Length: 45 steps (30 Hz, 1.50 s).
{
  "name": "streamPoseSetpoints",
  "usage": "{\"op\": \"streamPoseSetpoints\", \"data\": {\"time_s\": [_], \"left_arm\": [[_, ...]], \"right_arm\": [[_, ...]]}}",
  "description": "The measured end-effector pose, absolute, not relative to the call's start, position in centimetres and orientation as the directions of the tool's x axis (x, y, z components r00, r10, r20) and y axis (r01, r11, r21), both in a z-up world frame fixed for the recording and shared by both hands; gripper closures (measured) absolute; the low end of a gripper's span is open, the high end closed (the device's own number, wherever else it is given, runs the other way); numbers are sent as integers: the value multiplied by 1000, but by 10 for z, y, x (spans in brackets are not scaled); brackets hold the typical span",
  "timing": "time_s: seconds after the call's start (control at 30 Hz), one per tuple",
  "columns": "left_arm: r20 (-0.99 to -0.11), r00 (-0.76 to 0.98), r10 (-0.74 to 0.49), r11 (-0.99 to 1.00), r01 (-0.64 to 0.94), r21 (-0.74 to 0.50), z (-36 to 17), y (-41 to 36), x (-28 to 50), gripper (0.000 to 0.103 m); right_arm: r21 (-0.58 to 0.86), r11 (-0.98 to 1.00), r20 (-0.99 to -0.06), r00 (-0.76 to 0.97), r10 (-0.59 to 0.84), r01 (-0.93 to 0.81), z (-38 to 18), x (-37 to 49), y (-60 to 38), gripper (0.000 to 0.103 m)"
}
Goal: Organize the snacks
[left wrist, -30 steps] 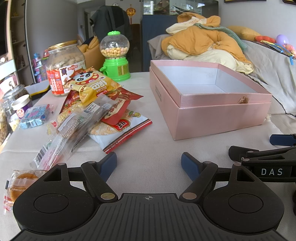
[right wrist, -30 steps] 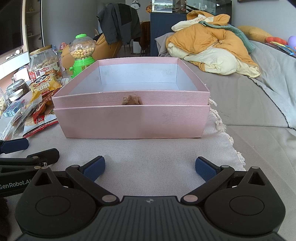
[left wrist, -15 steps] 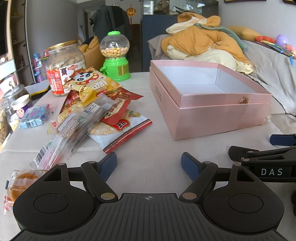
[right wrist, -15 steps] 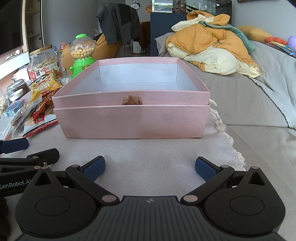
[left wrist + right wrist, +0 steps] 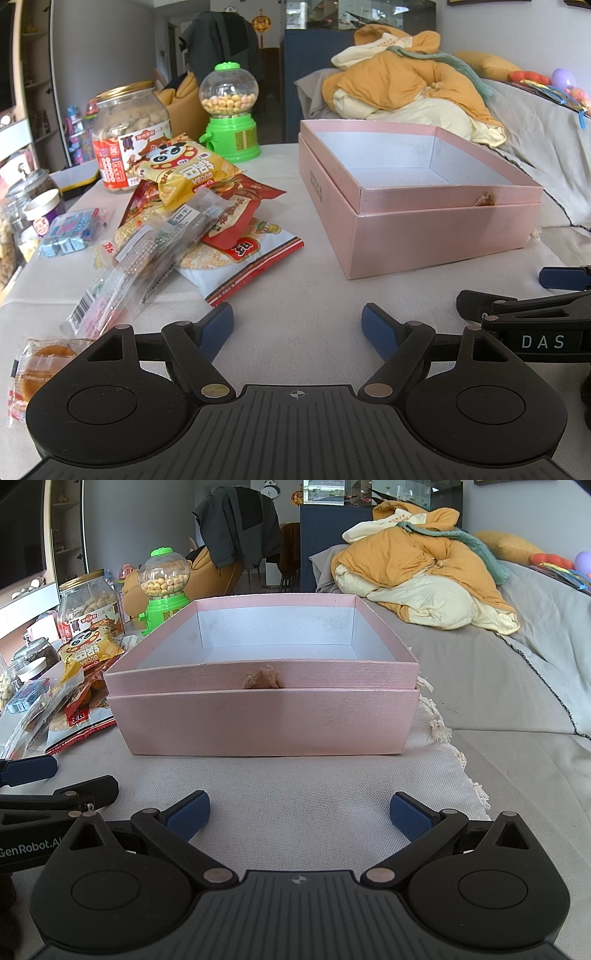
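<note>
Pale cloth covers the table (image 5: 295, 295) where I work, with a heap of orange and cream bedding (image 5: 417, 572) on the grey sofa behind it. Nothing is organized yet, by my reckoning: the pink box (image 5: 424, 229) sits toward the table's right edge with its white floor bare, and the snack packets (image 5: 192, 221) lie in a loose pile toward the left edge, well apart from it. Every packet is left to move. My left claw (image 5: 297, 325) is released, jaws spread over bare cloth with nothing between them; my right claw (image 5: 299, 812) is the same, parked just in front of the box. Only my left view shows the wrapped cake (image 5: 40, 365) at the near left corner. Only my right view shows the cloth's fringe (image 5: 439, 731) at the table's right edge.
</note>
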State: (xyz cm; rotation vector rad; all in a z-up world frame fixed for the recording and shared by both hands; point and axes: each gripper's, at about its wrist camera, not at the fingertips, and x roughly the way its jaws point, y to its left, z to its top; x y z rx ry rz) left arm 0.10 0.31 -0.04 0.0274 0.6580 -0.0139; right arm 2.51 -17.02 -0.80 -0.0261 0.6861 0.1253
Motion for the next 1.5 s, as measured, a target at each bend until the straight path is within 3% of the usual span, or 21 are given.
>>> {"op": "streamPoseSetpoints", "data": {"time_s": [0.73, 0.87, 1.0, 1.17, 1.3, 1.5], "left_arm": [[-610, 793, -10, 1000, 25, 17, 1, 1, -1, 21], [-608, 791, -67, 998, 65, -25, 5, 8, -3, 25], [-590, 794, -149, 989, 112, -99, 22, 31, -9, 29], [-528, 846, -74, 997, 58, -46, 48, 77, -17, 30], [-574, 818, -37, 996, 74, 41, 48, 103, -8, 30], [-612, 787, -82, 991, 127, 31, 33, 122, 8, 30]], "right_arm": [[17, 992, -633, 767, 106, -123, -8, 25, -169, 0], [19, 991, -641, 759, 115, -134, -9, 25, -167, 0], [29, 980, -714, 682, 160, -199, -2, 34, -169, 0], [10, 971, -748, 643, 167, -241, -2, 44, -168, 0], [40, 942, -758, 604, 246, -333, 6, 55, -157, 0], [113, 900, -725, 585, 364, -420, 19, 85, -120, 0]]}}
